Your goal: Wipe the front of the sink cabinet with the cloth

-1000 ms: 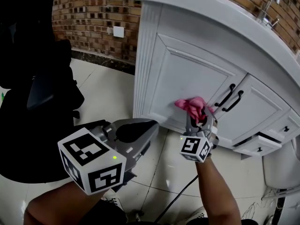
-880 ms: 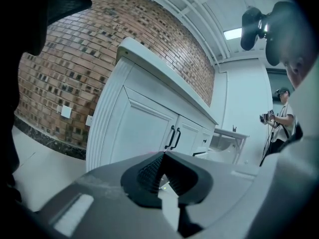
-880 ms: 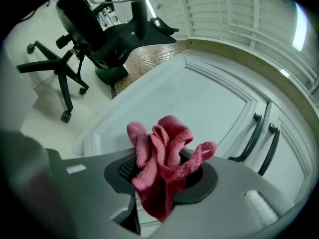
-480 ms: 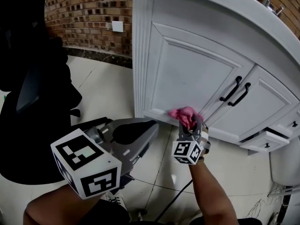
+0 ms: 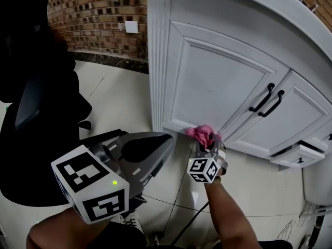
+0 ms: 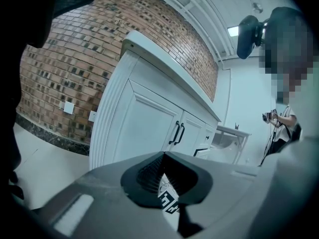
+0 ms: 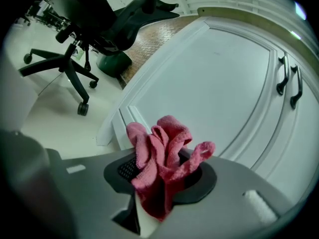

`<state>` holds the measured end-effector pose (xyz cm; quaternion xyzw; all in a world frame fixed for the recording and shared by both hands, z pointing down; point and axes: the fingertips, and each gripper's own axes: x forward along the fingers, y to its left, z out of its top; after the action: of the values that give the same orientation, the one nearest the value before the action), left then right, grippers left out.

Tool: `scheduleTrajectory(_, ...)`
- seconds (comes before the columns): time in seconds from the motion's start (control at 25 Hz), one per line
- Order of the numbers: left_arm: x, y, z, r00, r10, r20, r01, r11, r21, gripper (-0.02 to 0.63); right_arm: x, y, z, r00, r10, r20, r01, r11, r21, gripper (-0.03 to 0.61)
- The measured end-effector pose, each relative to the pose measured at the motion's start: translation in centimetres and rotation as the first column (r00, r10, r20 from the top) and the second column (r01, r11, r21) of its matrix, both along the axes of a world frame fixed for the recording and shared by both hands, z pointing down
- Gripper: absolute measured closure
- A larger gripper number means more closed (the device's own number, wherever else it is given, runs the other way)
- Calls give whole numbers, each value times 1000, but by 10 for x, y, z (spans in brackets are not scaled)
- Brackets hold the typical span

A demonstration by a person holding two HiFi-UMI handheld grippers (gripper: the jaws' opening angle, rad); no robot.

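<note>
Left gripper sits nearest, lower left of head view, marker cube up front. In the left gripper view its jaws are closed tip to tip, with nothing between them.

Right gripper is at lower centre of head view, pointing up at the cabinet. Its jaws are clamped on the pink cloth. In the right gripper view the cloth is pinched low between the pads of the gripper. Bunched folds stick up and out past the jaw tips, and one loop flops to the right.

In head view the cloth top lies on the bottom rail of the left door of the white sink cabinet, near that door's lower right corner. It looks to be touching; the right gripper view does not settle contact.

A black cable runs along the floor at bottom centre.

Both cabinet doors are shut, with two black handles side by side at centre right. The small drawer at lower right is pulled slightly ajar; its inside is not visible.

Beige floor tiles lie left of the cabinet. A black office chair fills the left edge. Behind it are a brick wall and a white wall plate at upper left. A person stands far right in the left gripper view.
</note>
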<state>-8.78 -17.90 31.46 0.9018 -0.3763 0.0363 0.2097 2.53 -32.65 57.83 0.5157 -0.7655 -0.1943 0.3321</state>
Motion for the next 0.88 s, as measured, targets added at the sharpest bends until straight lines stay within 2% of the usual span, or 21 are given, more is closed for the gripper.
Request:
scheduleTrajectory(0.6,-9,1,4,1000,-6,7,6,1000,-7,609,-2,2,15,999,-17,-28,17,1000,-9,434)
scheduleTrajectory(0.88,-11,3,-6,1000,-17,0,17,1000,27,609,-1,-1,18,998,-14,-54,8,994,-107,434)
